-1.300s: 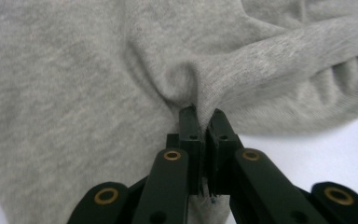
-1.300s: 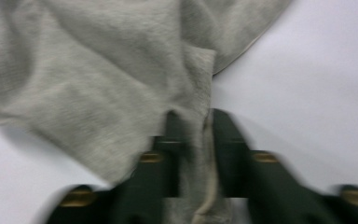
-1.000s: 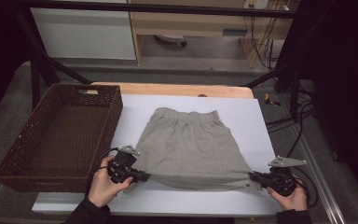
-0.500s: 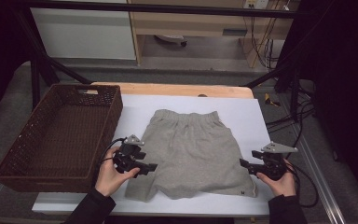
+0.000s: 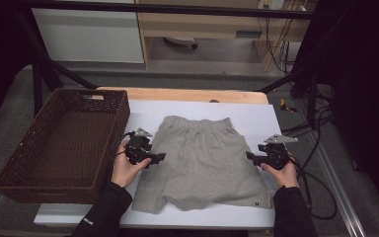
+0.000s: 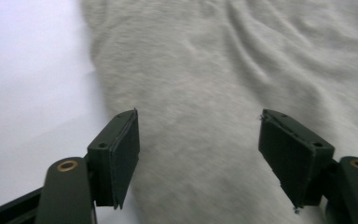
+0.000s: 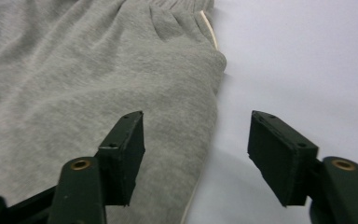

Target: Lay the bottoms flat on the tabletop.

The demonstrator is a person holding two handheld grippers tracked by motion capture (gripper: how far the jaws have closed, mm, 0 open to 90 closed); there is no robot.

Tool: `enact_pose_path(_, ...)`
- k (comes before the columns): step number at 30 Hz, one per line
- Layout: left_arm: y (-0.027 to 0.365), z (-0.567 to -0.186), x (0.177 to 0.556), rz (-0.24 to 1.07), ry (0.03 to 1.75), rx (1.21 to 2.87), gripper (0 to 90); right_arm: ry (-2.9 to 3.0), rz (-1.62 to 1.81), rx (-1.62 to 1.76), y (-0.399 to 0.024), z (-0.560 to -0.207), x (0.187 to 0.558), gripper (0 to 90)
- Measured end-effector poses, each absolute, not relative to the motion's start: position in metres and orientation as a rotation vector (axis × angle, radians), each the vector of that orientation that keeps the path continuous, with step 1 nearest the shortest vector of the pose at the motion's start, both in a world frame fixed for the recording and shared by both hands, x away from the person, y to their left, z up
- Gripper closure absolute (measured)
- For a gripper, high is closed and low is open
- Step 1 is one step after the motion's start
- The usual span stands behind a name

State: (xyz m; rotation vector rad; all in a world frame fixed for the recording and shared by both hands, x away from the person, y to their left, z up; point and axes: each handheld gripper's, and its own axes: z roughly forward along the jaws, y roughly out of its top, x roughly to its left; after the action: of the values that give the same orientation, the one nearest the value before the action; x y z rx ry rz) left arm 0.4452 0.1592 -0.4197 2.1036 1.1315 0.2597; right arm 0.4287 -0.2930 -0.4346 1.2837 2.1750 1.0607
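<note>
Worktop (image 5: 256,116), white-covered: brown wicker basket (image 5: 59,143) at left; grey shorts (image 5: 202,163) flat at centre, waistband far, hems near. Left gripper (image 5: 159,157) and right gripper (image 5: 250,156) flank the shorts' side edges at mid-height, jaws having just been closing yet apart, empty. Judged step: re-gripping for a fold; next, pinch each side edge.

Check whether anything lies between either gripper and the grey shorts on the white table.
Nothing visible does. The left gripper hangs open at the left side edge of the grey shorts, the right gripper open at the right side edge. In both gripper views only cloth and bare white table lie beyond the jaws.
</note>
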Motion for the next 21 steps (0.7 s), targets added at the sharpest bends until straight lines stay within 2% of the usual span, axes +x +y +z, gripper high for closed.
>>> enact_pose_path(5,0.164,-0.43,0.458,0.291,1.204,2.102,44.0,2.214,1.034,1.301,-0.288,-0.445,0.443,44.7)
enact_pose_path(11,0.168,-0.439,0.464,0.263,1.229,2.117,54.4,2.251,1.009,1.31,-0.282,-0.452,0.451,55.5)
enact_pose_path(13,0.167,-0.44,0.464,0.237,1.225,2.111,61.6,2.252,1.02,1.314,-0.282,-0.452,0.452,62.9)
enact_pose_path(15,0.166,-0.44,0.463,0.215,1.211,2.123,72.1,2.281,1.037,1.315,-0.282,-0.451,0.453,76.5)
enact_pose_path(16,0.165,-0.439,0.463,0.218,1.215,2.123,75.2,2.289,1.041,1.31,-0.282,-0.45,0.453,79.7)
enact_pose_path(17,0.164,-0.438,0.462,0.227,1.215,2.119,77.1,2.292,1.035,1.307,-0.282,-0.45,0.453,80.8)
enact_pose_path(18,0.164,-0.436,0.462,0.254,1.215,2.121,84.4,2.294,1.034,1.301,-0.282,-0.449,0.454,81.4)
enact_pose_path(21,0.168,-0.431,0.466,0.263,1.218,2.102,85.9,2.26,1.028,1.298,-0.284,-0.447,0.456,81.9)
